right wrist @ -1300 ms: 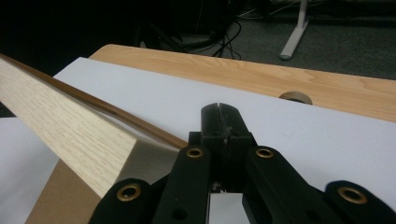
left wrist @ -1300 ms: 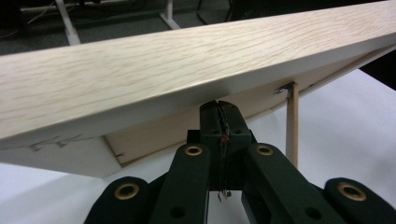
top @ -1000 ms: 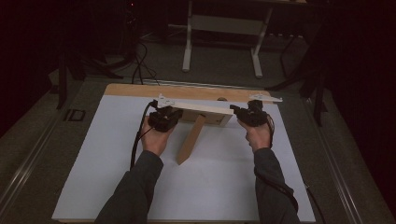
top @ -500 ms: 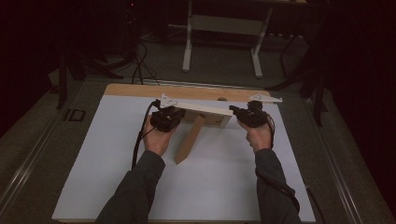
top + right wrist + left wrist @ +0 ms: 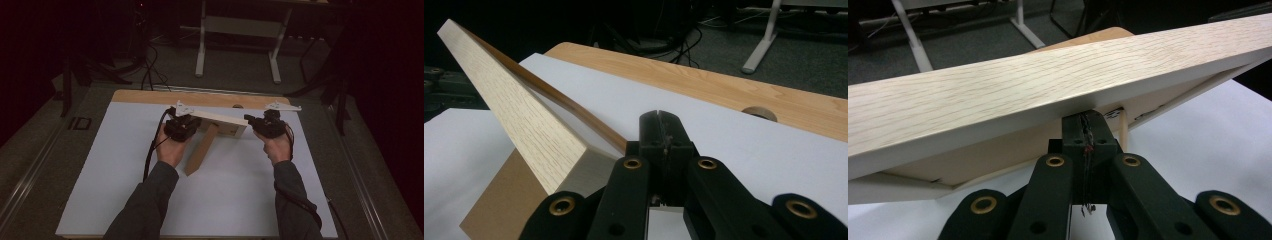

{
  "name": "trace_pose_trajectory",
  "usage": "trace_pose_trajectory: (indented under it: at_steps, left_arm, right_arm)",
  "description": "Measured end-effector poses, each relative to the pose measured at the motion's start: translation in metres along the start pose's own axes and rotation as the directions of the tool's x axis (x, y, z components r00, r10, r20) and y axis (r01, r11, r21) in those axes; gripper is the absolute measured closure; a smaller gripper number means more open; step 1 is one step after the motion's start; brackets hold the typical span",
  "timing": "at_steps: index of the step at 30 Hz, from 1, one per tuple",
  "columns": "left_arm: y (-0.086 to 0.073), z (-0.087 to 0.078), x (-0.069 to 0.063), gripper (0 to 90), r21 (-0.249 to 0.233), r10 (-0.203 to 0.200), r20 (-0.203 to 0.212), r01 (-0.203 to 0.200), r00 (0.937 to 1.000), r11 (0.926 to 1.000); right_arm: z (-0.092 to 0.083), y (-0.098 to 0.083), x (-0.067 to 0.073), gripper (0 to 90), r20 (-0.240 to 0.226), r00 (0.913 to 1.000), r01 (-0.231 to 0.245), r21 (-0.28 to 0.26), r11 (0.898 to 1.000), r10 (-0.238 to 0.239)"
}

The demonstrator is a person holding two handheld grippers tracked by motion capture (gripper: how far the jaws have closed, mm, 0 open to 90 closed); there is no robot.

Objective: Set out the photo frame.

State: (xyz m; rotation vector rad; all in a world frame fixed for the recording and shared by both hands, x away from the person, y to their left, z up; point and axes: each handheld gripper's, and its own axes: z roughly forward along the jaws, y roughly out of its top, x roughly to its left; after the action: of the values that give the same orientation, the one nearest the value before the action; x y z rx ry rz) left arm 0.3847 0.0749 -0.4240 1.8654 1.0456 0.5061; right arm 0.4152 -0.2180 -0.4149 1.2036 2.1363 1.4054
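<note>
Two grippers at a wooden frame
Left gripper [image 5: 187, 121] and right gripper [image 5: 260, 123], jaws together, flank the tilted frame [image 5: 220, 120] on the counter [image 5: 110, 165].

3 cameras: 1 overhead, 2 riding the grippers.

The high view looks forward and down on the table [image 5: 125, 200] from afar. Each gripper view looks close along its own jaws; all 3 share the frame [image 5: 220, 120] [image 5: 998, 95] [image 5: 524, 120], centre frame, upper half and left.

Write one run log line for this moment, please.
left tongs: shut, under frame edge | right tongs: shut, beside frame end | wooden picture frame: tilted on white sheet
</note>
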Motion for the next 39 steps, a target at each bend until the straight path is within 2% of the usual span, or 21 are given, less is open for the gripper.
trace_pose_trajectory:
  at_steps: [14, 23, 39]
  left_arm:
    - [0.002, 0.005, -0.013, 90.0, 0.003, 0.028, 0.018, -0.028, 0.9994, 0.9996]
    - [0.003, 0.008, -0.022, 90.0, 0.007, 0.066, 0.023, -0.066, 0.9975, 0.9978]
    - [0.004, 0.01, -0.025, 90.0, 0.013, 0.065, 0.028, -0.066, 0.9975, 0.9978]
  right_arm:
    - [-0.002, -0.002, 0.005, 89.9, -0.015, 0.9995, 0.028, 0.006, 1.0, -0.028]
    - [-0.003, -0.002, 0.008, 89.9, -0.023, 0.9989, 0.04, 0.01, 0.999, -0.04]
    - [-0.002, -0.002, 0.013, 89.9, -0.045, 0.9976, 0.054, 0.016, 0.998, -0.054]
